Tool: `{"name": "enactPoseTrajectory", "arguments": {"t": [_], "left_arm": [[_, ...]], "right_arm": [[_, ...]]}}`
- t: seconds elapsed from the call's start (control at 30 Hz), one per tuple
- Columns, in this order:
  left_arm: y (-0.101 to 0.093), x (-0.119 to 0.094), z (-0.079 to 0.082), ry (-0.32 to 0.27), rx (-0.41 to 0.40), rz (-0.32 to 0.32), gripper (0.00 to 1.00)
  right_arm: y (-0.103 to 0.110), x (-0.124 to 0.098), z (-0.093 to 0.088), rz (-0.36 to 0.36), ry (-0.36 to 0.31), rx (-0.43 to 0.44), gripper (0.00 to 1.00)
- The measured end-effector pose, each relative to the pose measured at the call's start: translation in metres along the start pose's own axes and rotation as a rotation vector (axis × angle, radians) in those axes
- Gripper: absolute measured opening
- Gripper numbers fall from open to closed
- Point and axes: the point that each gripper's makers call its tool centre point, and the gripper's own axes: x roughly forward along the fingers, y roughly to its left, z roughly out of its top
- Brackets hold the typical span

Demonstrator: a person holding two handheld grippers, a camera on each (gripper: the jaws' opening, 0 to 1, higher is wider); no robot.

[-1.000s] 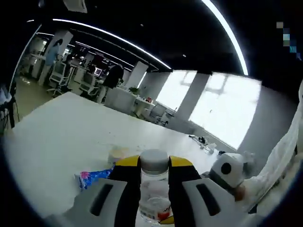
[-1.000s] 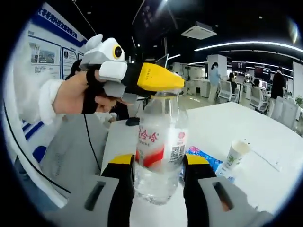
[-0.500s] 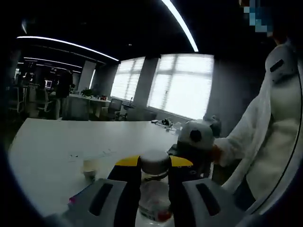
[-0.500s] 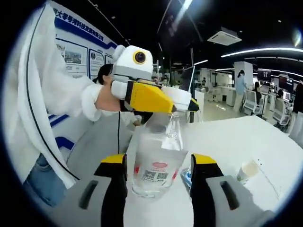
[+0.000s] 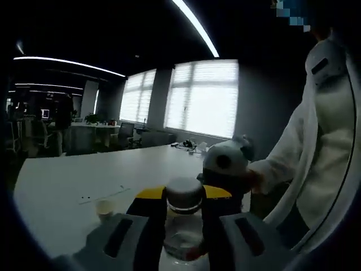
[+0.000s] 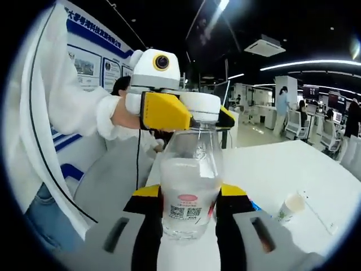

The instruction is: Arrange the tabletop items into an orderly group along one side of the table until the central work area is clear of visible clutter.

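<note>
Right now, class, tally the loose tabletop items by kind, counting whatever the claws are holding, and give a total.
Water bottle: 1, held by both claws, right claw on the body, left claw at the cap.
Paper cup: 1, standing on the white table.
Blue packet: 1, mostly hidden.
Total: 3

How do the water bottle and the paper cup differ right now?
The water bottle is clear plastic with a white cap; the paper cup is opaque and pale, with no lid seen. The bottle is clamped by both grippers, the right gripper on its body, the left gripper at its cap; the cup stands free on the white table. Both are upright.
</note>
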Motion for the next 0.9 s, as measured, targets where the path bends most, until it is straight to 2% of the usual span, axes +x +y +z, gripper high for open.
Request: {"name": "enactPoseTrajectory", "arguments": {"t": [0.1, 0.17, 0.3, 0.37, 0.47, 0.6, 0.7, 0.77, 0.87, 0.9], "left_arm": [[-0.001, 0.009, -0.001, 0.022, 0.047, 0.021, 0.33], [0.000, 0.016, 0.002, 0.016, 0.048, 0.034, 0.38], [0.014, 0.024, 0.013, -0.026, 0.033, 0.095, 0.28], [0.014, 0.027, 0.015, -0.042, -0.022, 0.092, 0.27], [0.013, 0.035, 0.014, -0.023, 0.003, 0.101, 0.25], [0.018, 0.042, 0.015, -0.038, -0.034, 0.145, 0.23], [0.019, 0.043, 0.015, -0.030, -0.023, 0.144, 0.22], [0.025, 0.044, 0.011, -0.014, -0.038, 0.151, 0.22], [0.034, 0.047, 0.009, 0.004, -0.038, 0.130, 0.22], [0.035, 0.047, 0.008, 0.006, -0.039, 0.130, 0.22]], "right_arm": [[-0.005, -0.005, 0.003, 0.010, -0.015, 0.005, 0.34], [-0.007, -0.007, 0.006, 0.014, -0.021, 0.002, 0.34], [-0.016, -0.016, 0.013, 0.015, -0.040, -0.024, 0.34], [-0.022, -0.021, 0.014, 0.012, -0.048, -0.020, 0.33], [-0.026, -0.026, 0.010, 0.007, -0.036, -0.025, 0.33], [-0.032, -0.030, 0.008, 0.000, -0.048, -0.008, 0.34], [-0.034, -0.025, 0.006, -0.019, -0.045, -0.018, 0.35], [-0.040, -0.021, 0.002, -0.053, -0.031, 0.001, 0.35], [-0.044, -0.018, 0.001, -0.064, -0.043, 0.019, 0.37], [-0.049, -0.016, -0.003, -0.069, -0.045, 0.049, 0.37]]}}
